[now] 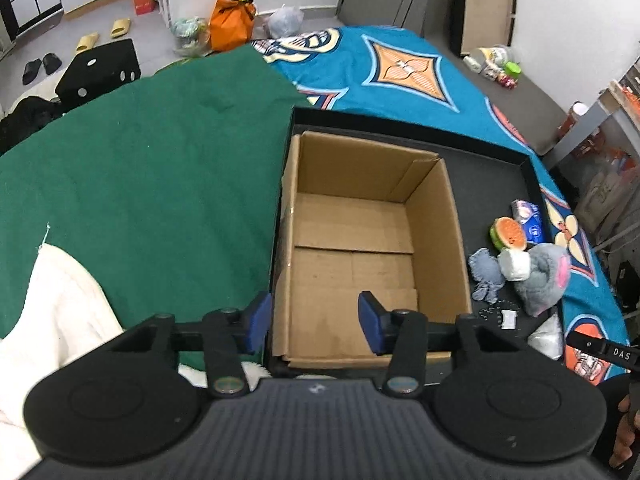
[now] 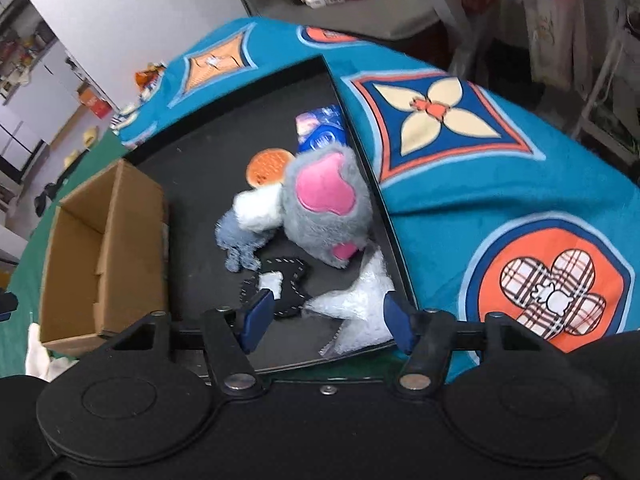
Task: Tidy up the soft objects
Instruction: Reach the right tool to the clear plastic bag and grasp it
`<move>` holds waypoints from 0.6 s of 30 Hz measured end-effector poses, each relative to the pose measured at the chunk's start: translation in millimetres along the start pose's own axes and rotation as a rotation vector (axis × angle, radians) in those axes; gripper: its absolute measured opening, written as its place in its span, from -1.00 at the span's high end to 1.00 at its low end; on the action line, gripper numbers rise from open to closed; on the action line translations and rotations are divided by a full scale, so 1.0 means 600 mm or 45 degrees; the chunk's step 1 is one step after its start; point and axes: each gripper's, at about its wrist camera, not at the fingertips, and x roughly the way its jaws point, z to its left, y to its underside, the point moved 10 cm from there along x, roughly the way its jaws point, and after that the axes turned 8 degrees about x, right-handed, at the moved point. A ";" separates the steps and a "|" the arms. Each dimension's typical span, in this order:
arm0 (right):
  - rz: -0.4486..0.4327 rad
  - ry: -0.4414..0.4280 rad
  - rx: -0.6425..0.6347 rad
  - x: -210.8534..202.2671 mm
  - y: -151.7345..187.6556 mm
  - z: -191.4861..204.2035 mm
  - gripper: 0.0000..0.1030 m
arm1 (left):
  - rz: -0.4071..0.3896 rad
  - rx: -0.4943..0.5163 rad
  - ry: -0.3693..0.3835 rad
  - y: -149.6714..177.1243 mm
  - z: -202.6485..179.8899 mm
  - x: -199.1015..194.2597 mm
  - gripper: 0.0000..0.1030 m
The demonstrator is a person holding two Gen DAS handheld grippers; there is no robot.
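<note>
An open, empty cardboard box [image 1: 360, 232] [image 2: 104, 248] stands in a black tray [image 1: 500, 184] [image 2: 240, 120]. Beside it in the tray lie a grey plush with pink patches [image 1: 544, 276] [image 2: 324, 204], a white puff [image 2: 256, 210], a blue-grey felt piece [image 2: 240, 240], an orange slice toy [image 1: 508, 234], a blue packet [image 2: 320, 128], a black stitched felt piece [image 2: 280, 284] and a white fluffy star [image 2: 352, 304]. My left gripper [image 1: 314, 322] is open and straddles the box's near left wall without pressing it. My right gripper [image 2: 326, 318] is open just above the white star.
The tray rests on a bed, with a green cloth [image 1: 140, 184] on the left and a teal patterned blanket [image 1: 400, 72] [image 2: 500, 184] on the right. A white cloth [image 1: 52, 312] lies at the near left. Bags and slippers are on the floor beyond.
</note>
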 end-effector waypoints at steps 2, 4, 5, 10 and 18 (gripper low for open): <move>0.027 0.019 0.024 0.013 0.001 -0.007 -0.09 | 0.028 0.008 -0.005 0.004 0.001 0.015 0.12; 0.047 0.049 0.036 0.027 0.002 -0.015 -0.09 | 0.055 0.017 -0.011 0.009 -0.001 0.032 0.13; 0.058 0.060 0.039 0.036 0.002 -0.019 -0.09 | 0.064 0.021 -0.019 0.011 -0.001 0.041 0.14; 0.107 0.091 0.053 0.071 0.011 -0.027 -0.09 | 0.108 0.013 -0.017 0.016 0.009 0.069 0.26; 0.110 0.116 -0.001 0.101 0.015 -0.018 -0.05 | 0.195 0.011 -0.024 0.023 0.013 0.106 0.58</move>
